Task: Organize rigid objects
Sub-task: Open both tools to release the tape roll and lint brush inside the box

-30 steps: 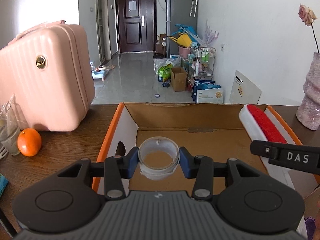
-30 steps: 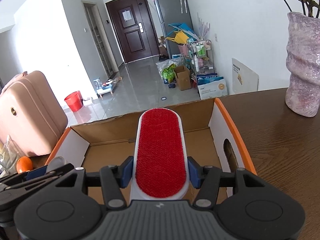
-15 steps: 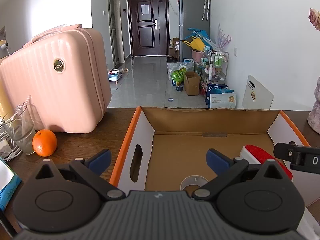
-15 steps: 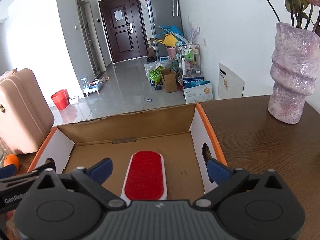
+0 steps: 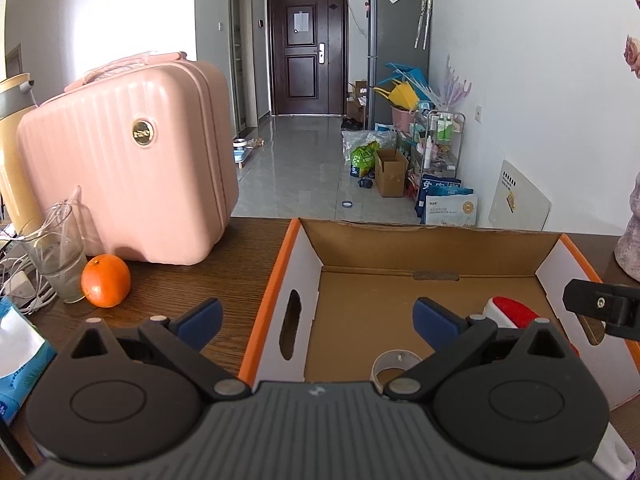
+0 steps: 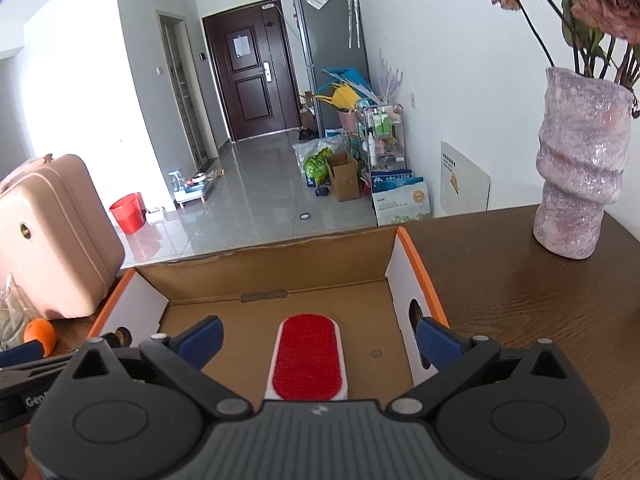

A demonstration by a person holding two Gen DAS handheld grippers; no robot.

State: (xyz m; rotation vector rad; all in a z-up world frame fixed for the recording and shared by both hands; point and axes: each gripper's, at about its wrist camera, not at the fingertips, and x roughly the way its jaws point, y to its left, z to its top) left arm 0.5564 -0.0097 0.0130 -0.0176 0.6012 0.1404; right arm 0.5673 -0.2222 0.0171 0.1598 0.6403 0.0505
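The cardboard box (image 5: 424,248), open-topped with orange edges, sits on the dark wooden table (image 6: 520,288) and holds both task things: one clear plastic ring (image 5: 394,366) and one red-faced lint brush (image 6: 307,358).

At the far left of the left wrist view, a yellow bottle (image 5: 14,152) is cut off by the frame, and a blue-and-white packet (image 5: 16,360) is half out of view. One glass cup (image 5: 58,256) stands just beside one orange (image 5: 106,280), in front of one pink suitcase (image 5: 132,168). The bare table strip between the orange and the box's left wall is narrow.

The left gripper (image 5: 318,320) has its jaws spread wide with nothing between them; they have just been opening. Its left finger is over the table outside the box, its right finger over the box floor. The ring lies on the floor below, its near half hidden behind the gripper body.

In that view the brush is mostly hidden behind the right finger; the right wrist view shows it lying flat, red side up, near the middle of the floor, its near end hidden.

The right gripper (image 6: 320,338) is likewise spread wide and empty, jaws just opened, the brush below and touching neither finger. Its right finger sits at the box's right wall.

One pink vase (image 6: 580,168) stands at the right, well apart from the box, with open table between; its flowers are cut off at the top.
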